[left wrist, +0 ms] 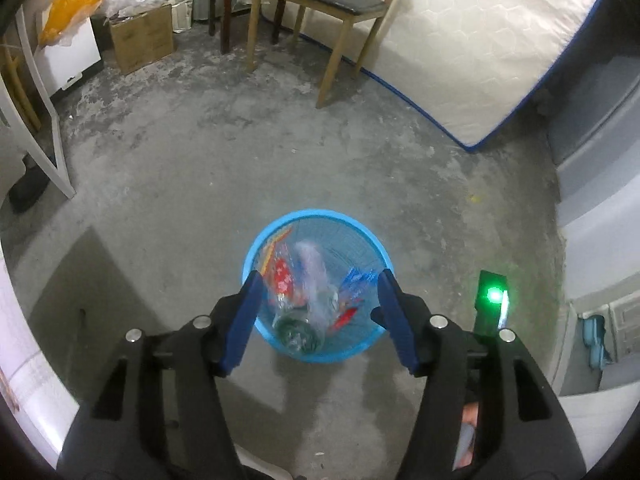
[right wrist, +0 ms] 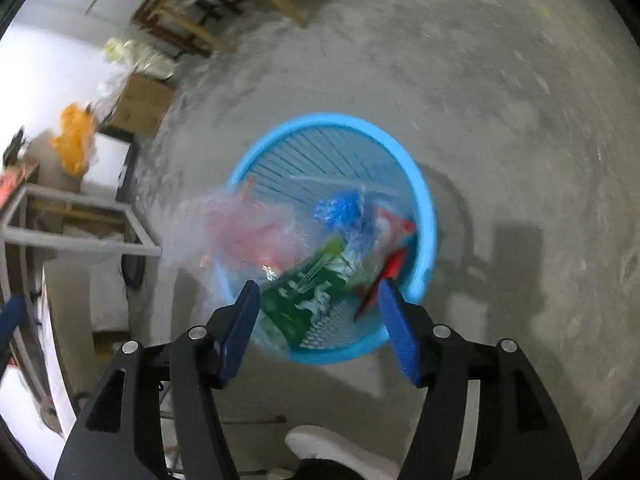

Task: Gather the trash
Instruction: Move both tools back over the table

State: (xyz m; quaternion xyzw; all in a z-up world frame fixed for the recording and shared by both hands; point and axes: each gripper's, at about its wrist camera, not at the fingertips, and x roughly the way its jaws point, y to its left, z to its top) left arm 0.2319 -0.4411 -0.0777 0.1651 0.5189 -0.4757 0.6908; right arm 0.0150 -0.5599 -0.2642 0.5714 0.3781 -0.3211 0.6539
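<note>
Bare concrete floor point(left wrist: 200, 168) lies under a blue basket point(left wrist: 256, 248) of wrappers. Both grippers, left point(left wrist: 318, 280) and right point(right wrist: 316, 290), hang above it, jaws apart and empty. A blurred clear bag point(right wrist: 208, 220) seems to be dropping at the rim; I'd keep releases centred.

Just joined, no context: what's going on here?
A person holds both grippers over a blue mesh basket on the concrete floor. The left gripper and right gripper are open with nothing clamped. Clear plastic, blurred, hangs over the rim; a green packet and other wrappers lie inside.
</note>
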